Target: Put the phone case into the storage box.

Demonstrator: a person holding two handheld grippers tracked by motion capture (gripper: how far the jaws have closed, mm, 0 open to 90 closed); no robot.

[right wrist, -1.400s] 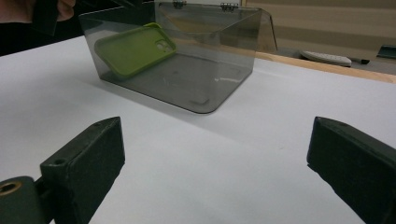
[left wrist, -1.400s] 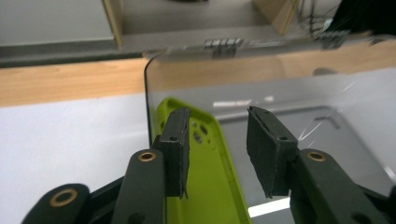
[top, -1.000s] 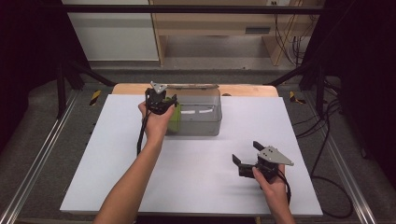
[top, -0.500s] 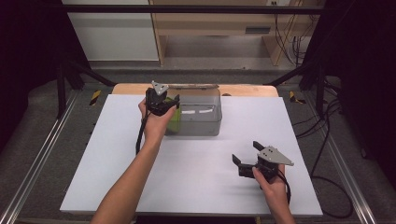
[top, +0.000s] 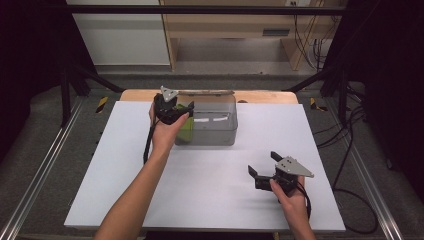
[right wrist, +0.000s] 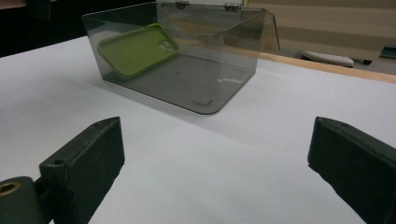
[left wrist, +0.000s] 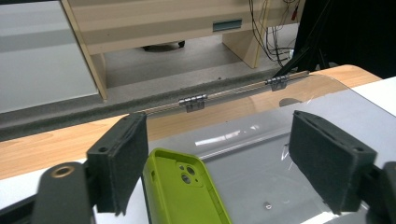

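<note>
A lime-green phone case (left wrist: 187, 186) leans tilted against the left end wall inside a smoky clear box (top: 212, 131), whose hinged lid stands open at the back. My left gripper (top: 181, 111) hovers over that end of the box. Its jaws have just been opening and now stand wide, and the case (top: 186, 129) lies loose between and below them, close to the left pad (left wrist: 122, 163). My right gripper (top: 263, 165) rests open near the table's front right, with nothing between its jaws. From there the case (right wrist: 135, 49) shows through the box wall (right wrist: 187, 88).
The box sits at the back middle of a white table top (top: 210, 190), against a wooden strip (top: 265, 96) along the far edge. A flat pale object (right wrist: 327, 58) lies on that strip. Metal frame rails (top: 40, 170) run along both sides, with cables (top: 350, 150) at the right.
Both hands have kept their places. In the high view the left gripper stays over the box's left end, and any widening of its jaws is too small to make out.
</note>
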